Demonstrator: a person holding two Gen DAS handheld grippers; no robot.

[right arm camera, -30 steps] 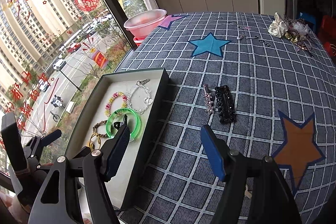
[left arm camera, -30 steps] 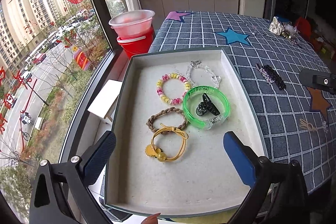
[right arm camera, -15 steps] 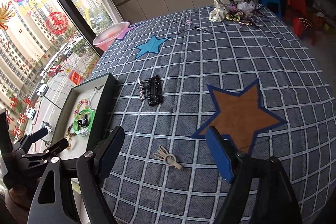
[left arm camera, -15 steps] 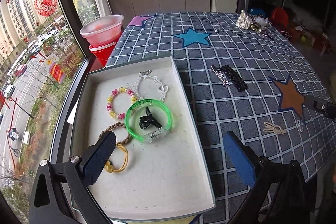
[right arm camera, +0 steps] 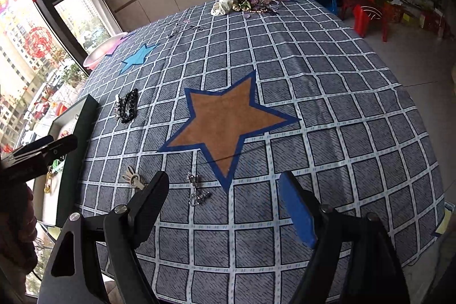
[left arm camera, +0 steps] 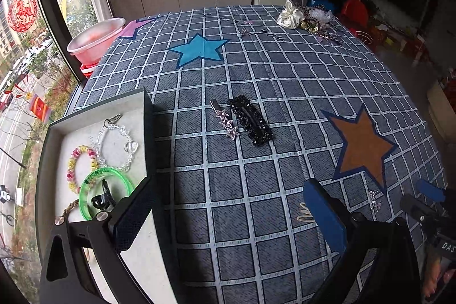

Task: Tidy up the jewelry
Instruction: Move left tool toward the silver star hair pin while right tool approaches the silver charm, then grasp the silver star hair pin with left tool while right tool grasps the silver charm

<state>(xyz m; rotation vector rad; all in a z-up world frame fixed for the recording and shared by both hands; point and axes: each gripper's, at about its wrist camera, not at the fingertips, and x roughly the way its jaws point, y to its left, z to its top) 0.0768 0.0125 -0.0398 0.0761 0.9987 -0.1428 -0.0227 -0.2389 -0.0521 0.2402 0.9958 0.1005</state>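
On the right gripper at frame edge "DAS" reads; both grippers gape empty.

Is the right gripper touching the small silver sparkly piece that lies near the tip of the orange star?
Apart. In the right wrist view the right gripper is open, and bare cloth shows between the silver piece and each finger.

I see soft daylight that comes from the window on the left; outside it is bright, almost washed out. The bench is evenly lit and sharp, with only a faint shadow beside the tray. On the right the room stays dark. The fisheye bends all straight lines, and the corners go black.
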